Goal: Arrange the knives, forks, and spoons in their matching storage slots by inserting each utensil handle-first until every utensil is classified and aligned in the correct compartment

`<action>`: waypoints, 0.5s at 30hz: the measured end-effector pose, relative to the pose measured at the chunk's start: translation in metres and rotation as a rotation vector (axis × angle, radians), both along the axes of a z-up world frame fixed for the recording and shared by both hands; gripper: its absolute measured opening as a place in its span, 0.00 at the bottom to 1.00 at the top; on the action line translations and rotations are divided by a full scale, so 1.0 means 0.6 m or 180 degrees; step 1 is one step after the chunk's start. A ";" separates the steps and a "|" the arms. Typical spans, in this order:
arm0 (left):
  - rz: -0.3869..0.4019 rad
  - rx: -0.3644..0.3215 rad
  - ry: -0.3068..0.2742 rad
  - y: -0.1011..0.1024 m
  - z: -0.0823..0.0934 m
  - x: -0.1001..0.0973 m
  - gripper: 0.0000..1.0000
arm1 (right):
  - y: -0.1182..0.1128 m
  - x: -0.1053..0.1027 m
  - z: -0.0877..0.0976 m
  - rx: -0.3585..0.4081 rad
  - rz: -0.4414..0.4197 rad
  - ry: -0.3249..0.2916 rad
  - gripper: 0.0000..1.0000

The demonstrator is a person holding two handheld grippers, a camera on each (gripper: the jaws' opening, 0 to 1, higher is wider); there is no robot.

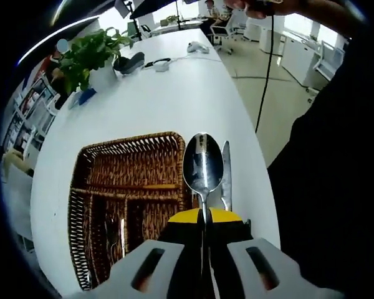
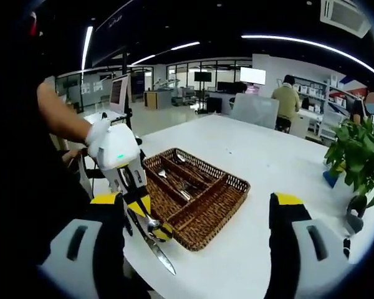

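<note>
Your left gripper (image 1: 204,233) is pinching a spoon (image 1: 203,167) by its handle, jaws pressed together on it, so the bowl stands out beyond the yellow-tipped fingertips. The spoon hangs just past the near-right corner of the wicker tray (image 1: 128,163), above the white table (image 1: 174,93). Beside the spoon's bowl, a knife (image 1: 225,175) lies flat on the table, just outside the tray's right wall.

In the right gripper view you can see the same left gripper (image 2: 151,229) coming in from the left, held in a white-gloved hand (image 2: 98,136), its tip down at the tray's near corner with the knife (image 2: 159,250) on the table just beside it. The tray (image 2: 230,187) is split into long compartments, and a few utensils (image 2: 182,184) already lie in them; which kinds, you cannot tell.

Your right gripper (image 2: 196,249) is spread wide, holding nothing, well back from the tray.

A potted plant (image 1: 87,59) stands farther along the table.
</note>
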State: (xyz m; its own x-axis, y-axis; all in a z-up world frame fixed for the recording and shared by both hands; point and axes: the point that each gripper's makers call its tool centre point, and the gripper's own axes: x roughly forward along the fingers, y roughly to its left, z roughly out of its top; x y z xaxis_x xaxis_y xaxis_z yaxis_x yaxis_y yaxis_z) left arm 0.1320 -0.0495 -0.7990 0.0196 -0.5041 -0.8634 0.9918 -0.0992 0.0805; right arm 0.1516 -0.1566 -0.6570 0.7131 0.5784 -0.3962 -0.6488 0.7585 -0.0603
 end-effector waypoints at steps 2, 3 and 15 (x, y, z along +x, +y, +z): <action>-0.0013 0.0065 -0.0003 0.013 0.012 0.002 0.01 | -0.002 0.000 0.001 -0.0008 -0.0009 -0.0016 0.99; -0.0017 0.0081 -0.0012 0.018 0.018 0.002 0.01 | -0.004 0.001 0.001 -0.0005 -0.0013 -0.0027 0.99; 0.0011 -0.0003 -0.0114 0.059 0.086 0.023 0.01 | 0.017 0.020 0.016 0.0164 0.0024 0.0030 1.00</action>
